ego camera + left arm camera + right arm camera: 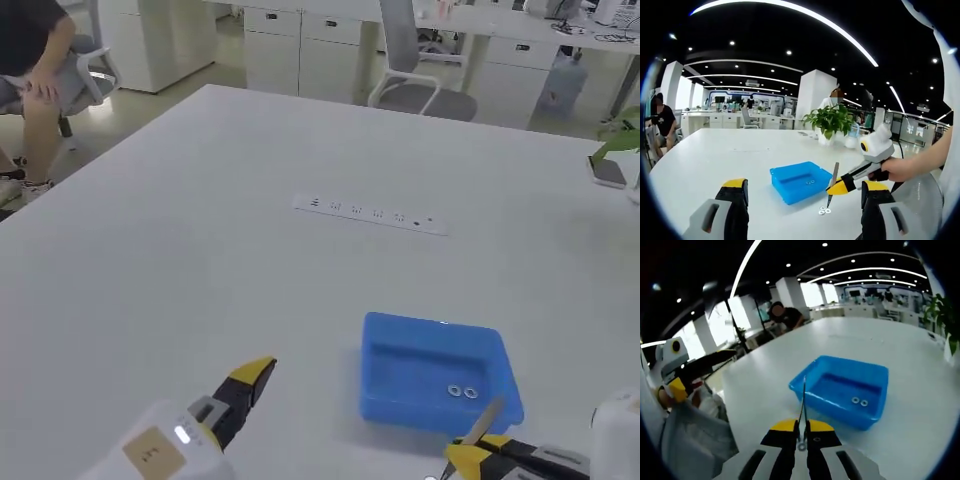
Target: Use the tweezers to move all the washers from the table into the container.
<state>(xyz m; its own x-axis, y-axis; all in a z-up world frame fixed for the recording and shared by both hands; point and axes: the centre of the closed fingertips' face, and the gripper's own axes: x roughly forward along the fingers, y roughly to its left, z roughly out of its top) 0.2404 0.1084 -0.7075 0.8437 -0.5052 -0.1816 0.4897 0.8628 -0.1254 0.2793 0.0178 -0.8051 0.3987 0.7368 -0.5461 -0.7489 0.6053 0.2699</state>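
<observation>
A blue container (388,400) lies on the white table (200,250) with two washers (462,391) inside it. My right gripper (462,455) is just in front of the container, shut on the tweezers (486,420). In the left gripper view the tweezers (832,187) point down at a few loose washers (824,211) on the table beside the container (795,182). The right gripper view looks along the tweezers (803,400) to the container (840,387) and its washers (859,402). My left gripper (250,380) is open with nothing in it, left of the container.
A white power strip (370,213) lies across the middle of the table. A potted plant (830,122) stands near the far right edge. Office chairs (415,80) and a seated person (35,70) are beyond the table.
</observation>
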